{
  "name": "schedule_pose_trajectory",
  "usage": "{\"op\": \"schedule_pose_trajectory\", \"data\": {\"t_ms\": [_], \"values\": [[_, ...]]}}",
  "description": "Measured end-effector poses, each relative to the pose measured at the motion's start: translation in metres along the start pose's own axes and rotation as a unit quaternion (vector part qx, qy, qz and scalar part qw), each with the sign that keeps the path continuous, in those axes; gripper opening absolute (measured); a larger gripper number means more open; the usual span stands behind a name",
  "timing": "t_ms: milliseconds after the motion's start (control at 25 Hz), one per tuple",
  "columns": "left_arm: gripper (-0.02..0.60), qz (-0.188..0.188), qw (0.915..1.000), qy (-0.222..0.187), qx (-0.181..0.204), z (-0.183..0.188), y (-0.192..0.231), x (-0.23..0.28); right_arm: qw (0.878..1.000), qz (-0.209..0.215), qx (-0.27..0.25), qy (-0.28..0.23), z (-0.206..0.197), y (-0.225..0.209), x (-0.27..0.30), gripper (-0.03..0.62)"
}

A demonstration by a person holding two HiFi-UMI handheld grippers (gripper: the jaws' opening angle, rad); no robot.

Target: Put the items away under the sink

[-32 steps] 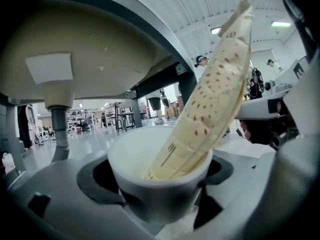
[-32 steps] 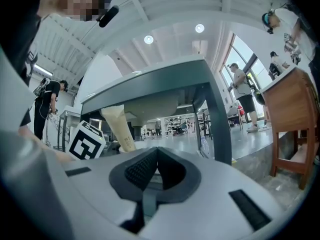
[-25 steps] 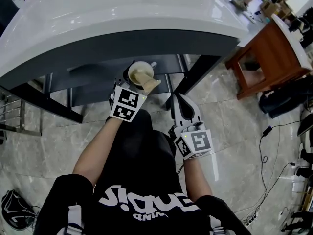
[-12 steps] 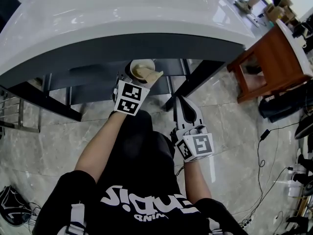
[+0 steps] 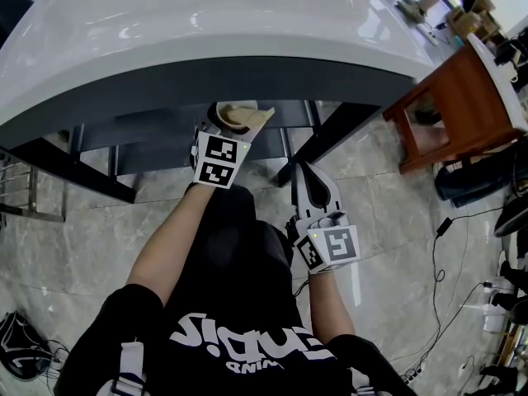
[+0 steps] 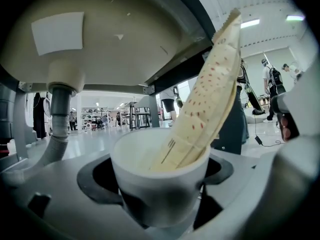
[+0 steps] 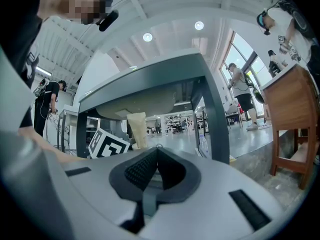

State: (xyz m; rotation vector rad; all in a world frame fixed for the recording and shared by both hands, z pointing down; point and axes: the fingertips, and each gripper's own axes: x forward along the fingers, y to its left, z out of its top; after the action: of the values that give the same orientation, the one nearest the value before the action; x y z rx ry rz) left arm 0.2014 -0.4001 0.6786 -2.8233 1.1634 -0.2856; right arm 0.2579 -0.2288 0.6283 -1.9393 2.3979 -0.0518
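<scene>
Now, the left hand-held gripper (image 5: pixel 230 122) sits just under the counter's (image 5: pixel 206 31) front edge, clamped round a white cup (image 6: pixel 160 179) with a beige spotted packet (image 6: pixel 205 99) leaning in it. The cup hangs below the sink basin (image 6: pixel 100 39) set in that counter and is not yet set down. Farther right, out in front of the counter, the right hand-held gripper (image 5: pixel 302 170) is clenched on nothing. The storing looks barely begun: this item needs placing, then releasing.

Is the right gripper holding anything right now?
No, in the right gripper view the right gripper has its jaws closed together with nothing between them.
</scene>
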Motion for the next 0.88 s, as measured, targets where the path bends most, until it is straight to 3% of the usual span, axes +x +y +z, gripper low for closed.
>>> {"op": "schedule_pose_trajectory", "data": {"t_ms": [440, 880], "values": [[0.470, 0.017, 0.9996, -0.021, -0.008, 0.0022, 0.0044, 0.0029, 1.000, 0.001, -0.001, 0.003, -0.0021, 0.0012, 0.0003, 0.018], [0.471, 0.034, 0.9994, -0.001, -0.011, -0.0031, 0.0080, 0.0080, 1.000, 0.000, -0.003, 0.004, -0.0015, 0.0015, 0.0001, 0.018]]}}
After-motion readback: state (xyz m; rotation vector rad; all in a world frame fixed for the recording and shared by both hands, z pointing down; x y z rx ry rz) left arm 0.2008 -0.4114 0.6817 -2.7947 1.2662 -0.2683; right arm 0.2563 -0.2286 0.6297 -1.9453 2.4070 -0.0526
